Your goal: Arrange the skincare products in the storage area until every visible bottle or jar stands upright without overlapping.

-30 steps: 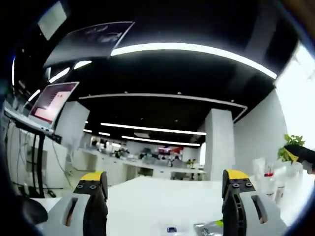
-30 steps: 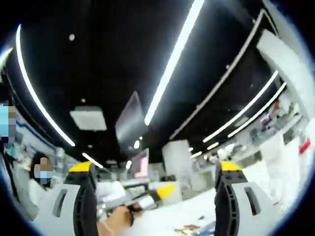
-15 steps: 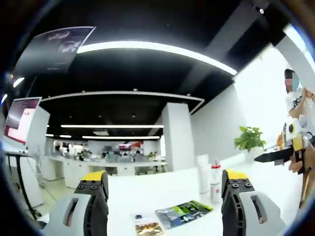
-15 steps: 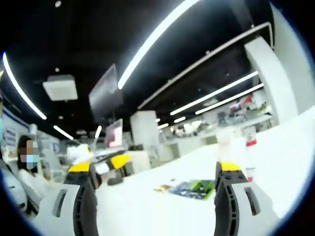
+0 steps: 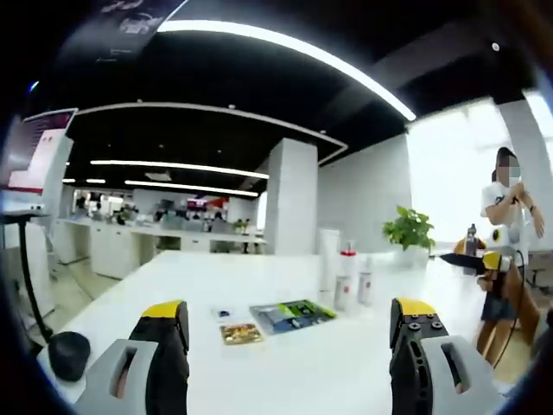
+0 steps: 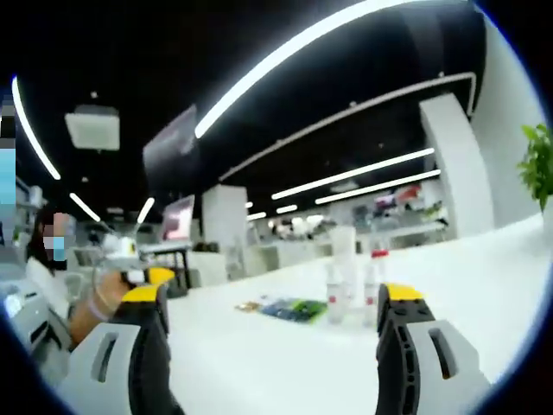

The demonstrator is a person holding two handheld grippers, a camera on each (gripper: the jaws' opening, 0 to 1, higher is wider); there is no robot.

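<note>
No label is readable at this range. Three upright bottles (image 5: pixel 344 277) stand close together mid-way across the smooth white counter (image 5: pixel 285 363), just beside a glossy green leaflet (image 5: pixel 292 315) and a small card (image 5: pixel 241 333). The left claw (image 5: pixel 289 346) and right claw (image 6: pixel 272 333) are both spread wide, holding nothing. The office has a dark ceiling with light strips.

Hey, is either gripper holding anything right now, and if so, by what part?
Nothing is held. The left gripper and right gripper are both open and empty; the bottles stand untouched far across the white table.
</note>
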